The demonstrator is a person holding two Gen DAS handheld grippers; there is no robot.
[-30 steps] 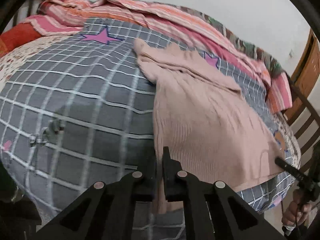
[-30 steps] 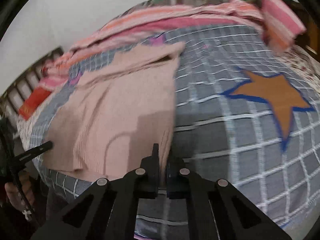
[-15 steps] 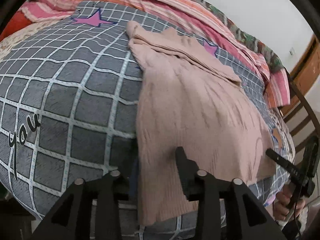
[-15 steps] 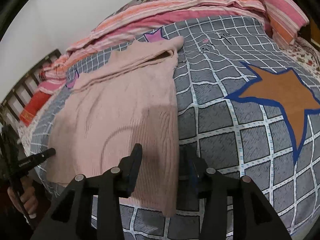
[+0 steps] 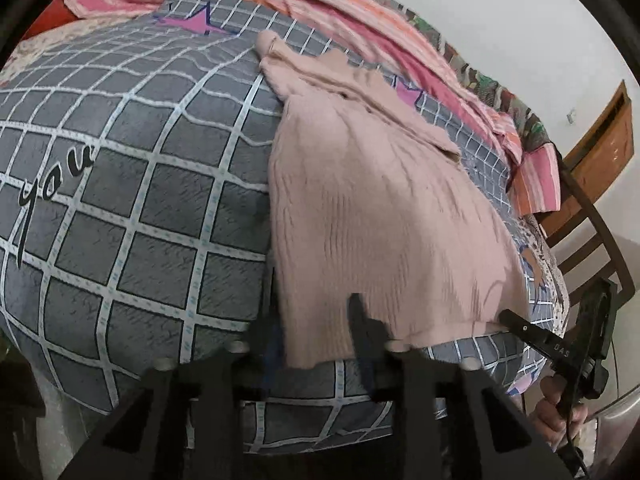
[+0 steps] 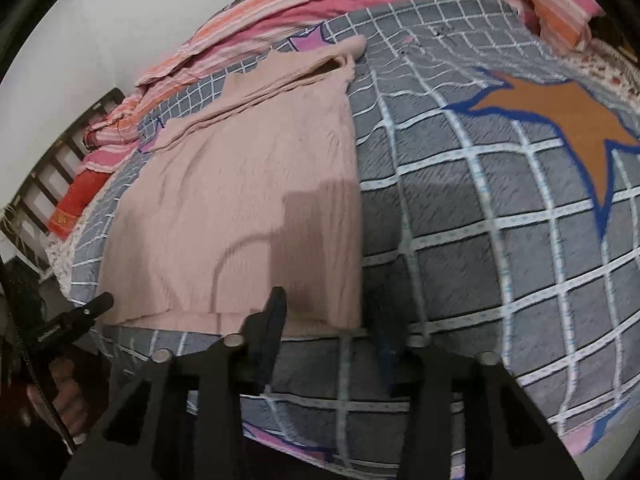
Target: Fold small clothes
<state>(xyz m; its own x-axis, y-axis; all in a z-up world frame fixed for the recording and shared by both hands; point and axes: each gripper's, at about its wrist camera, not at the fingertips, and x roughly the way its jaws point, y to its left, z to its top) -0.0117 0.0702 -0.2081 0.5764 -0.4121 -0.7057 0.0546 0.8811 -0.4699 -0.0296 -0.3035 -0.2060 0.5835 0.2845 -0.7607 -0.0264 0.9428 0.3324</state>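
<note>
Left wrist view. Your left gripper [image 5: 312,312] points down at the near left corner of the pink knit sweater [image 5: 380,208], which lies flat on the grey checked bedspread [image 5: 132,208]. The fingers stand spread, one on each side of the hem corner; they have just been closing, but the pads do not yet press the knit. The hem hangs just ahead of the tips and slightly over the bed's near edge. Far off your tool's right side, the other gripper's finger reaches the sweater's opposite hem corner.

Right wrist view. Your right gripper [image 6: 324,312] straddles the near right corner of the pink knit sweater [image 6: 248,200]. Its fingers are likewise apart, with the hem between them and no grip visible; these too have just been closing. Beyond the tips the garment runs away towards its collar and a folded-in sleeve at the far end; to the right of your tool lies an orange star [image 6: 560,120] printed on the bedspread.

Doing the step well (a judgement). The step in hand appears to be taking both hem corners for a fold towards the collar. Seat each corner deep between the pads before you finish closing, so you catch both layers of knit and not the bedspread beneath. Close both tools evenly, then lift together and keep the hem taut between them, since soft ribbed knit will likely sag and skew if one side leads.
</note>
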